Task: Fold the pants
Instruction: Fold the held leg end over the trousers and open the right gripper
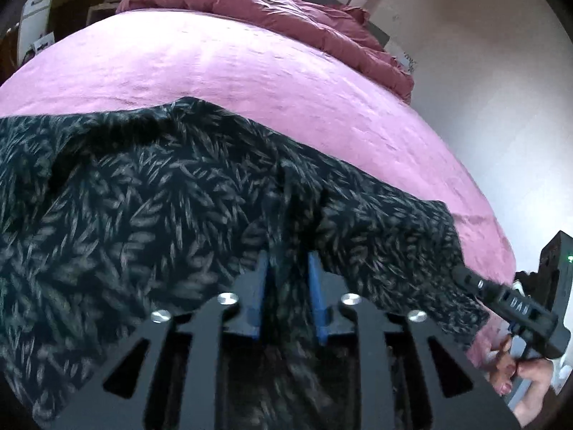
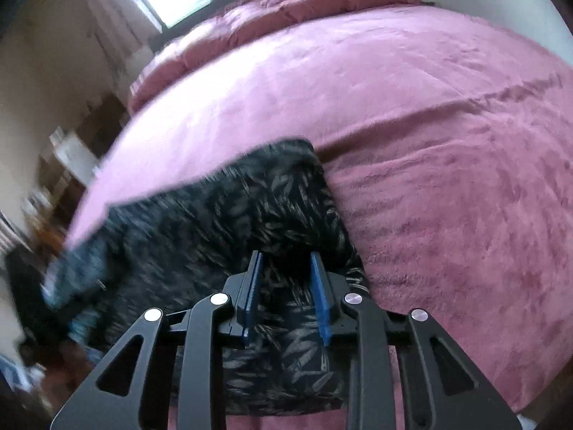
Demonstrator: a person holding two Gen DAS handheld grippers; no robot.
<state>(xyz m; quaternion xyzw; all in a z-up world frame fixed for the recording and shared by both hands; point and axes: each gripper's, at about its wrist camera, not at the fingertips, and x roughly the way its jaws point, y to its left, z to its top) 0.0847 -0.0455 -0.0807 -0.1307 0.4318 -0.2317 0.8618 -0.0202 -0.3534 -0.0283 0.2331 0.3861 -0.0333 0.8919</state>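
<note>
Looking early-stage: your left claw (image 1: pixel 288 279) and right claw (image 2: pixel 284 279) each pinch the leaf-print pants (image 1: pixel 143 197) over the bed (image 1: pixel 215 64), no tidy fold yet.

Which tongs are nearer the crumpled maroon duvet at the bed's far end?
Cannot tell: both the left tongs and right tongs sit on the black leaf-print pants at the near edge, far from the duvet.
</note>
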